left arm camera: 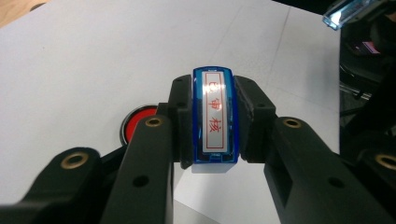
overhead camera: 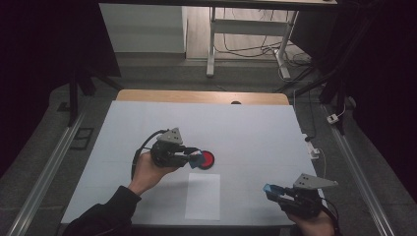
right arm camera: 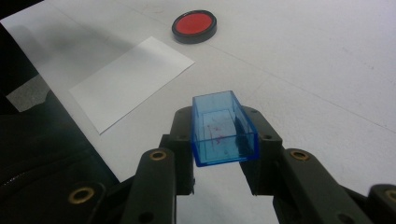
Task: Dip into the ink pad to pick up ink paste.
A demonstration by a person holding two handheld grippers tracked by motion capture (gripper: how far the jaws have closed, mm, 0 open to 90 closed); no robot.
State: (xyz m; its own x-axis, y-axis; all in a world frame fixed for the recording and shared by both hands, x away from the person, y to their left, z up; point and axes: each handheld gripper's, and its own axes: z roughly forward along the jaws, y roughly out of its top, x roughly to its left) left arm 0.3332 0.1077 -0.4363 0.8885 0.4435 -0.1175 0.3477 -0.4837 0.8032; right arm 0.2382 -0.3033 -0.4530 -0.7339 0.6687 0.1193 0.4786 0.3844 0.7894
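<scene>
High view: one table with a white cover, one white paper sheet near the front edge, one round red ink pad at mid-table, one blue stamp, one clear blue cap. Two grippers, one per hand. Left gripper is held level at mid-table, pointing right, hand cupped under it, forearm coming in from the bottom left; its tip sits just beside the ink pad. Jaws are clamped on the stamp's two long sides; left gripper view shows the stamp with its red-lettered label facing the camera, ink pad behind. Right gripper is low at the front right edge, pointing left. Jaws are pinched on the cap, its open side up.
</scene>
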